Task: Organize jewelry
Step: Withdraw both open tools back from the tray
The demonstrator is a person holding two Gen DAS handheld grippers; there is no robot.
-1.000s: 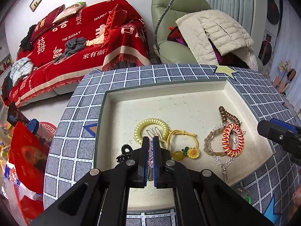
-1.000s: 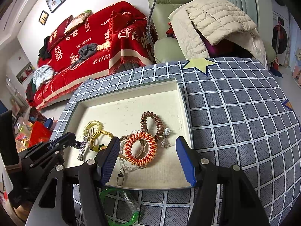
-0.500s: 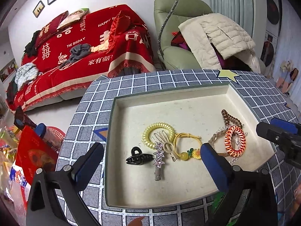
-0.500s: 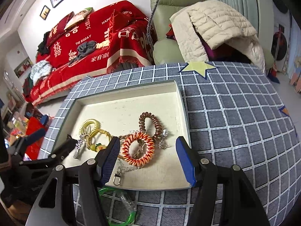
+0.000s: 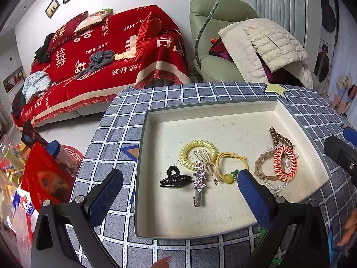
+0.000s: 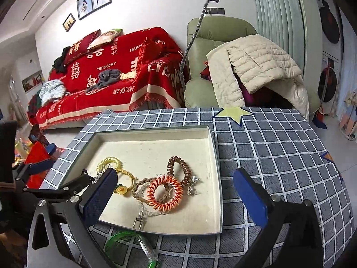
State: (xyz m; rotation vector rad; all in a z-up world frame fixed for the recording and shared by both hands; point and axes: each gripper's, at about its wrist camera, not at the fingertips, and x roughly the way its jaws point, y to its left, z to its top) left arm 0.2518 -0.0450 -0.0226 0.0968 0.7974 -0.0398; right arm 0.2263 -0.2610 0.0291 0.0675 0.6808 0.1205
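A shallow cream tray (image 5: 223,116) (image 6: 156,131) sits on the grey checked table. In it lie a black claw clip (image 5: 175,178), a star hair clip (image 5: 199,184), a yellow coil tie (image 5: 197,153) (image 6: 109,164), a yellow cord with beads (image 5: 229,166), an orange coil tie (image 5: 285,162) (image 6: 165,193), a brown coil tie (image 5: 280,136) (image 6: 179,169) and a braided bracelet with a chain (image 5: 262,167). My left gripper (image 5: 178,195) is open and empty above the tray's near edge. My right gripper (image 6: 175,192) is open and empty over the tray's right part. A green bangle (image 6: 131,243) lies on the table before the tray.
A red-covered sofa (image 5: 100,51) and a green armchair with a cream jacket (image 5: 263,44) stand behind the table. Red bags and a blue-capped jar (image 5: 55,154) are on the floor at the left. A yellow star patch (image 6: 234,112) marks the cloth.
My left gripper opened, let go of the star hair clip in the tray, and drew back and up. My right gripper stayed open and rose a little.
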